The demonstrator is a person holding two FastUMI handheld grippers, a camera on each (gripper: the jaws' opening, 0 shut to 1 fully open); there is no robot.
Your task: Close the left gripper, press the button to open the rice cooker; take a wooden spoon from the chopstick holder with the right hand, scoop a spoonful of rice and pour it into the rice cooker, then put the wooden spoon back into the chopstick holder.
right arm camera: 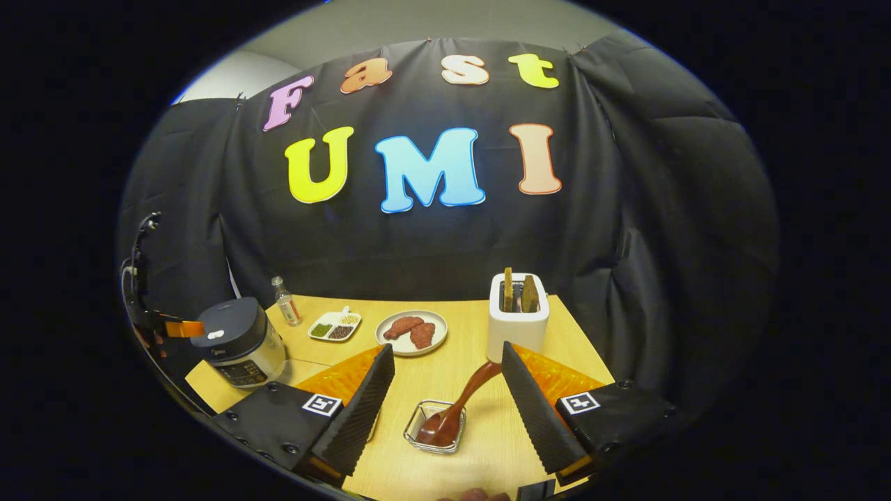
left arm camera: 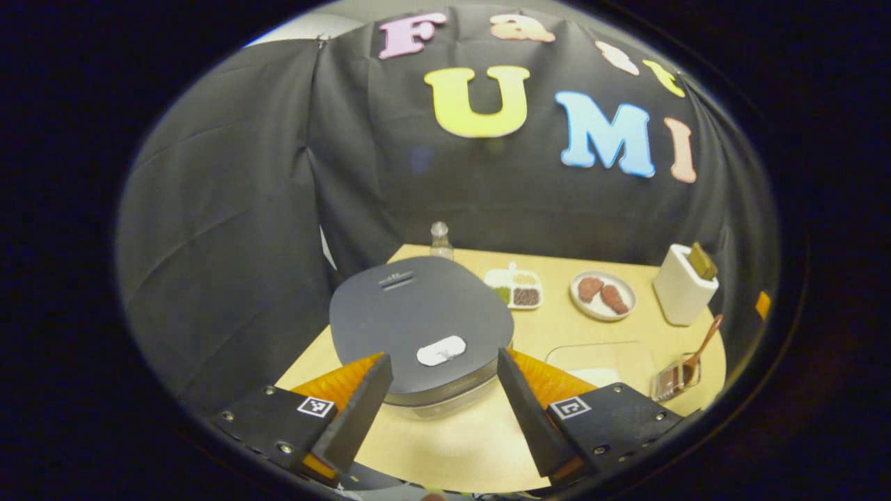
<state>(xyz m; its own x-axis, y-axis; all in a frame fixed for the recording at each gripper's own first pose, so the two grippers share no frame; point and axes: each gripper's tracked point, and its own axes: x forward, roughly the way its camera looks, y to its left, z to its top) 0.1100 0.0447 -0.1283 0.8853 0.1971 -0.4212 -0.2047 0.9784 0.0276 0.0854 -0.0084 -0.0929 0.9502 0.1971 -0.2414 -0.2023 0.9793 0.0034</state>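
Left tongs [left arm camera: 444, 390] open, hovering over closed rice cooker [left arm camera: 421, 327]. Right tongs [right arm camera: 447, 393] open above wooden spoon [right arm camera: 452, 412] resting in glass dish [right arm camera: 435, 426] on bench [right arm camera: 445, 362].

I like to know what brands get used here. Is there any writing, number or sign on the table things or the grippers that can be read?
None can be read.
Mark on the rice cooker lid: too small.
Front panel of the cooker: blurred.
Bottle label: too small.
Square markers on the left gripper: black-and-white patterns, not words.
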